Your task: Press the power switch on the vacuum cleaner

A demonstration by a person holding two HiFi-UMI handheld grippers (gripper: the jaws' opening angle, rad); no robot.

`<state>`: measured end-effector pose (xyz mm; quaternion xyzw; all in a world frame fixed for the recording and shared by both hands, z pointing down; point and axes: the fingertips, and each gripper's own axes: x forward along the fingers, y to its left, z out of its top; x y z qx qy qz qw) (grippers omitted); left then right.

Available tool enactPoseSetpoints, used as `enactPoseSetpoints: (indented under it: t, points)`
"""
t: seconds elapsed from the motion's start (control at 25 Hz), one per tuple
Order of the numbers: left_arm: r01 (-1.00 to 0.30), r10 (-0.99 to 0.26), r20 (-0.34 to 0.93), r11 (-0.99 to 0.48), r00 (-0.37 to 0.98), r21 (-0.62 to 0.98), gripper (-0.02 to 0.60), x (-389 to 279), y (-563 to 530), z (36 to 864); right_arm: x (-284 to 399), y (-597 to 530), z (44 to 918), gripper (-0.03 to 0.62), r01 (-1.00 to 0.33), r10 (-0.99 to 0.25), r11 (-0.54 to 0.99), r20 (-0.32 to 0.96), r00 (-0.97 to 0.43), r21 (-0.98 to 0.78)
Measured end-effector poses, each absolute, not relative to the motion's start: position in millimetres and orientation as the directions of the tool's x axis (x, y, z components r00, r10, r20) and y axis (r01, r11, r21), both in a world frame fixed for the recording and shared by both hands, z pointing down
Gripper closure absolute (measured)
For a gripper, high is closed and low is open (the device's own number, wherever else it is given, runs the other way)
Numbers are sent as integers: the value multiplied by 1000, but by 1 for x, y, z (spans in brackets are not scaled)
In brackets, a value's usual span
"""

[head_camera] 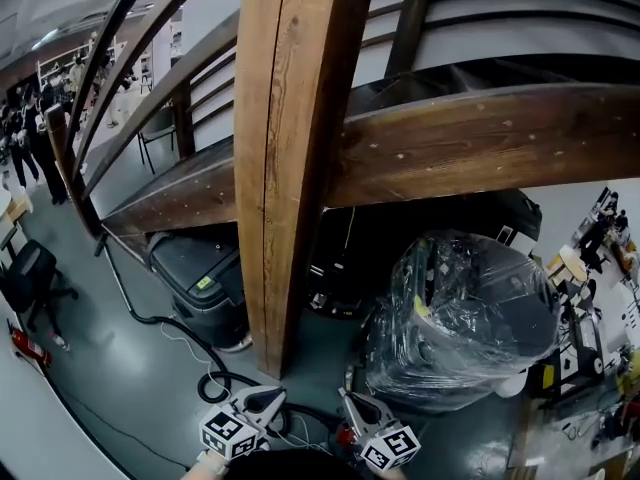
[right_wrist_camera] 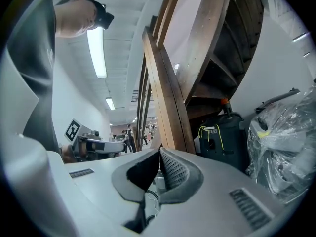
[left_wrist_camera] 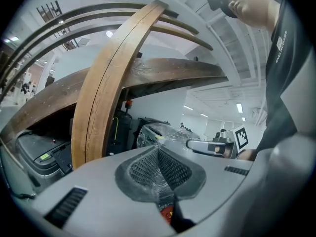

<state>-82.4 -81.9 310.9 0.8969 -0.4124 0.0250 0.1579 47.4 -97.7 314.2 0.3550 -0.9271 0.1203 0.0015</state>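
Both grippers hang low at the view's bottom edge, above the grey floor. My left gripper (head_camera: pixel 268 398) (left_wrist_camera: pixel 158 149) is shut, nothing between its jaws. My right gripper (head_camera: pixel 352 400) (right_wrist_camera: pixel 159 154) is shut and empty too. A black upright machine with a yellow cord and an orange top (right_wrist_camera: pixel 220 133) (left_wrist_camera: pixel 121 127) stands under the stairs, partly hidden behind the wooden post (head_camera: pixel 285 158). Left of the post sits a dark grey machine (head_camera: pixel 200 280) with a green label; a black hose (head_camera: pixel 180 328) runs from it toward the grippers. I cannot make out any power switch.
A wooden staircase beam (head_camera: pixel 470 143) crosses overhead. A machine wrapped in clear plastic (head_camera: pixel 465 313) stands at the right. Cables lie on the floor near the grippers. An office chair (head_camera: pixel 30 278) and people (head_camera: pixel 35 138) are at the far left, cluttered desks (head_camera: pixel 590 298) at the right.
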Motion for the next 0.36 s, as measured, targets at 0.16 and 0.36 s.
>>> enactPoseSetpoints:
  t: [0.16,0.36]
  points:
    - [-762,-748,176,-588,640,271,568,-84,-77,313,55,-98,316,566,-665,-667,705,88,-740,-246]
    - [-771,-756,179,-579,629,266,568,-83,-73,314,57,-97,316,566,-658,-662,709,81,-745,-252]
